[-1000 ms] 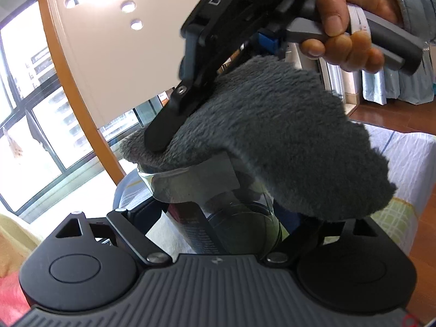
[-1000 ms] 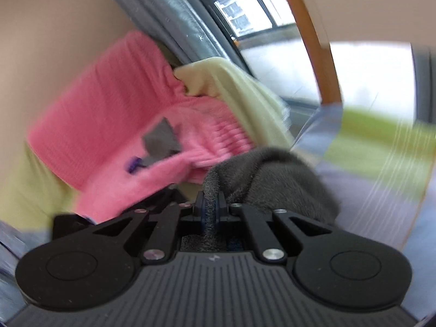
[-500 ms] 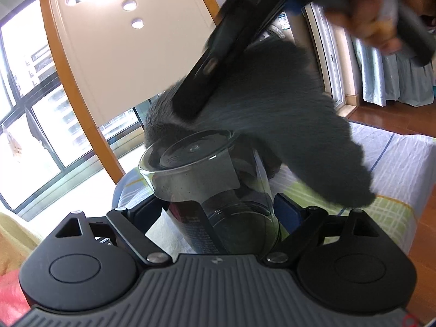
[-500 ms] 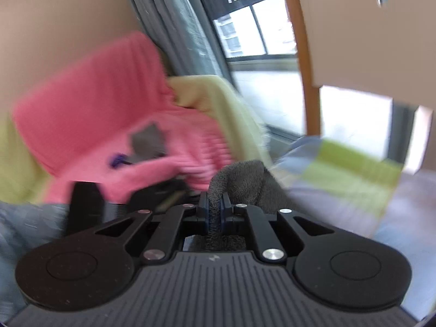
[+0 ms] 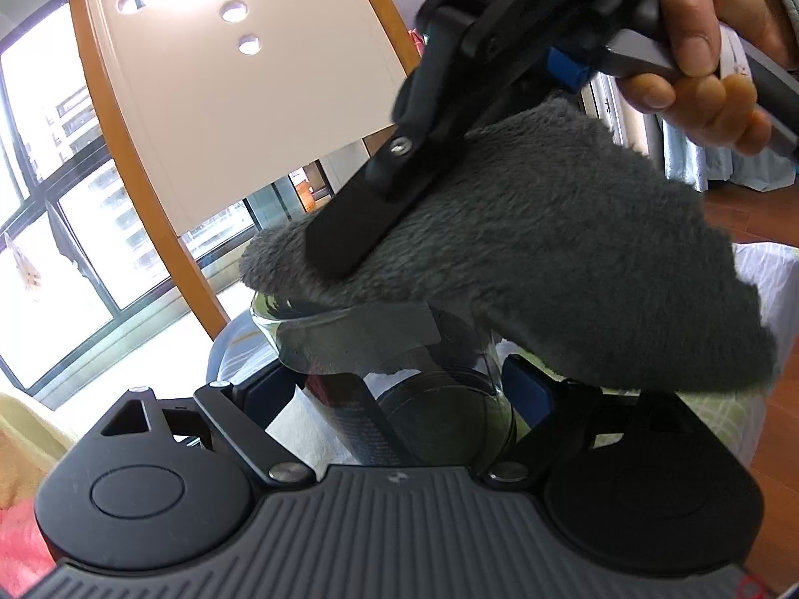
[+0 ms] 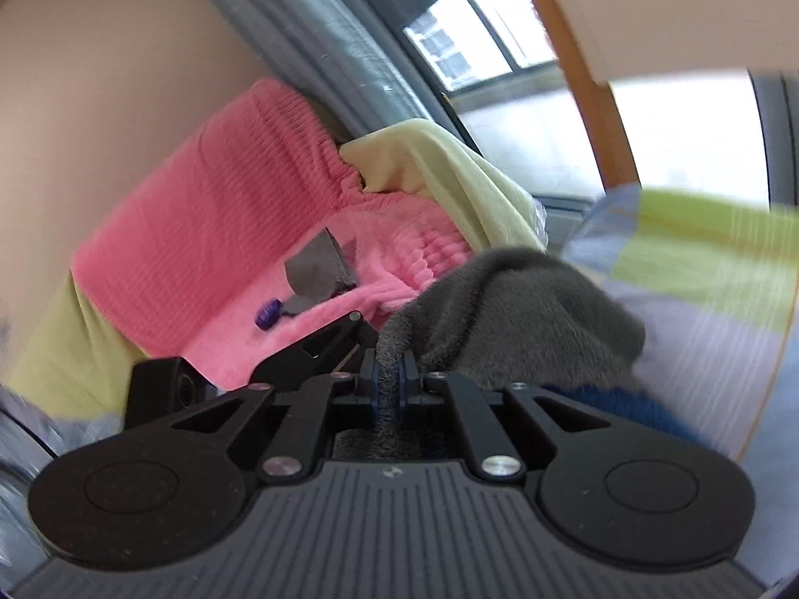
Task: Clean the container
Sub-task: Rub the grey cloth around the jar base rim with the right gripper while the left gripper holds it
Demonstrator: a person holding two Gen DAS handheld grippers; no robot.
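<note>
We're in a home, a lived-in room: big dark-framed window [image 5: 65,159] onto apartment blocks, grey curtains [image 6: 319,40], fluffy pink blanket [image 6: 209,229], reddish wooden floor [image 5: 739,209], striped pastel bedsheet [image 6: 709,269].

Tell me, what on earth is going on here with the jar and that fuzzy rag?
A person is cleaning a clear glass container, using hand-held tongs. The left tongs grip the container on both sides to steady it. The right tongs are clamped on a grey fluffy cloth, which lies draped over the container's open mouth. The person's right hand squeezes the trigger.
</note>
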